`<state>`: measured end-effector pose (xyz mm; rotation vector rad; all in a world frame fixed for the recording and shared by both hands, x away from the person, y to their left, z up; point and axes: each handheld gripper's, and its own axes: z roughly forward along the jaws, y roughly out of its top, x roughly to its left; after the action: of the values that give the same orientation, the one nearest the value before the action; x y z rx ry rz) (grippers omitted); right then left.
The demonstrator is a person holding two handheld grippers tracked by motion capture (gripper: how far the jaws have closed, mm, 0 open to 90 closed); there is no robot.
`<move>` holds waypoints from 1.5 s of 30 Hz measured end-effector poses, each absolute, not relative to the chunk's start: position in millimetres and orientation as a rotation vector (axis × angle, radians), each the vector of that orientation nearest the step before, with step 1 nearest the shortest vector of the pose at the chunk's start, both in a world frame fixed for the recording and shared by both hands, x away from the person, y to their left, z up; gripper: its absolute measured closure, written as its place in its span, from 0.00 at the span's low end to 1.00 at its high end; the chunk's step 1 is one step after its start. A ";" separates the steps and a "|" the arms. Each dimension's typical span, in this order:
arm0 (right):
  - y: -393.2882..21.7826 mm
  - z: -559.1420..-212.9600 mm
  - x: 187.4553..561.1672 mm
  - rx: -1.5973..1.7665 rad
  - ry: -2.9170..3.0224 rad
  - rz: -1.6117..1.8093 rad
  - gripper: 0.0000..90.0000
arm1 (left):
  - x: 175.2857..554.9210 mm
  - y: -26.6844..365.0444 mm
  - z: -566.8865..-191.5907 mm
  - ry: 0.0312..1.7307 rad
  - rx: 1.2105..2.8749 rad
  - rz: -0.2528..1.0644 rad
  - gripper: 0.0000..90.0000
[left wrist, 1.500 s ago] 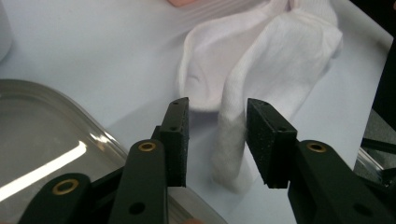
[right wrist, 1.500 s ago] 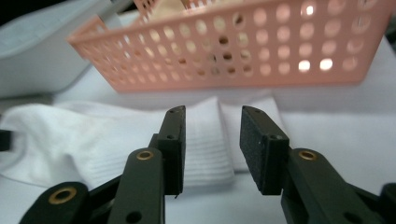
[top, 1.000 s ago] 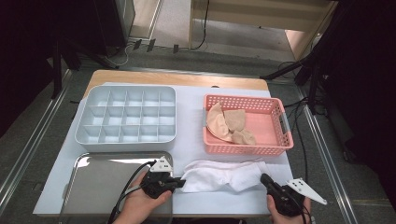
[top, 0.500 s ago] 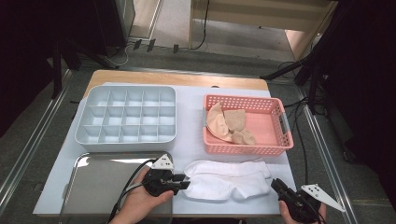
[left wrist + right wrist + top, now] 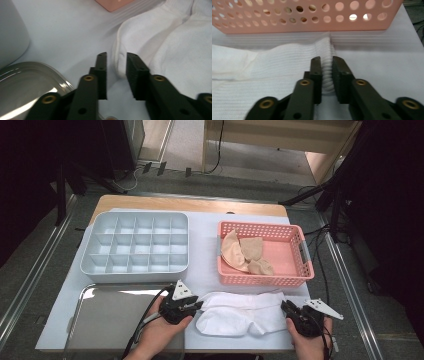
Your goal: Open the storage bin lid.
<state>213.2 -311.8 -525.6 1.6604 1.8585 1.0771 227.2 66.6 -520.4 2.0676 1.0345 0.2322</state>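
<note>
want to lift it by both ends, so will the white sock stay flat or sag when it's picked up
The white sock will likely sag: it lies in soft folds and looks like limp ribbed knit. It is probably light, being thin cloth. The right gripper should hold without slipping, since the cuff ridges bunch between its jaws; the left gripper only brackets the toe edge.

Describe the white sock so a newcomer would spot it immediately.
Start at the pink perforated basket on the table's right side. Directly in front of it, on the pale mat's near edge, lies the white sock, stretched sideways between the left gripper and right gripper. The socks inside the basket are beige; this one is white.
</note>
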 end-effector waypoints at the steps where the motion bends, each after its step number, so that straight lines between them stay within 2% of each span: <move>1: -313.0 -524.6 212.8 1.664 1.857 1.081 0.94 | 227.8 66.8 -520.7 1.034 2.067 0.211 0.95; 3: -316.3 -523.0 211.6 1.691 1.842 1.102 0.96 | 227.7 67.5 -520.6 1.029 2.064 0.180 1.00; 8: -323.8 -518.1 204.7 1.701 1.830 1.105 0.97 | 226.5 72.1 -518.3 1.015 2.065 0.123 1.00; 12: -335.0 -513.9 200.7 1.735 1.793 1.100 0.98 | 228.1 80.1 -516.7 1.017 2.034 0.131 1.00; 18: -337.4 -525.1 206.9 1.741 1.802 1.116 0.97 | 227.5 74.8 -521.8 1.030 2.024 0.170 1.00; 19: -336.2 -524.8 206.9 1.720 1.807 1.135 0.95 | 227.5 73.7 -521.9 1.049 2.027 0.194 0.96; 20: -335.1 -524.5 206.3 1.698 1.799 1.155 0.91 | 227.2 73.1 -522.0 1.067 2.022 0.224 0.82; 23: -333.9 -520.6 199.2 1.669 1.762 1.189 0.85 | 223.0 79.6 -517.7 1.082 1.984 0.239 0.69; 29: -333.8 -511.2 172.7 1.633 1.743 1.213 0.80 | 208.5 88.0 -513.6 1.072 1.952 0.165 0.67; 34: -328.2 -516.6 160.3 1.676 1.791 1.203 0.78 | 197.9 77.0 -517.6 1.035 2.002 0.111 0.62; 37: -323.2 -523.1 160.9 1.699 1.839 1.154 0.74 | 195.1 68.6 -520.6 1.019 2.055 0.067 0.68; 40: -319.5 -526.3 163.2 1.704 1.874 1.112 0.75 | 192.3 63.4 -523.3 1.012 2.095 0.060 0.68; 43: -316.0 -526.3 162.8 1.686 1.891 1.092 0.84 | 190.2 60.4 -523.0 1.006 2.111 0.103 0.73; 45: -314.7 -525.8 162.6 1.672 1.901 1.080 0.90 | 188.4 59.0 -524.1 0.981 2.120 0.106 0.85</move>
<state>162.6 -314.7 -525.8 1.6718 1.9007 1.0804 188.4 59.0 -524.1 2.1197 0.9815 0.1062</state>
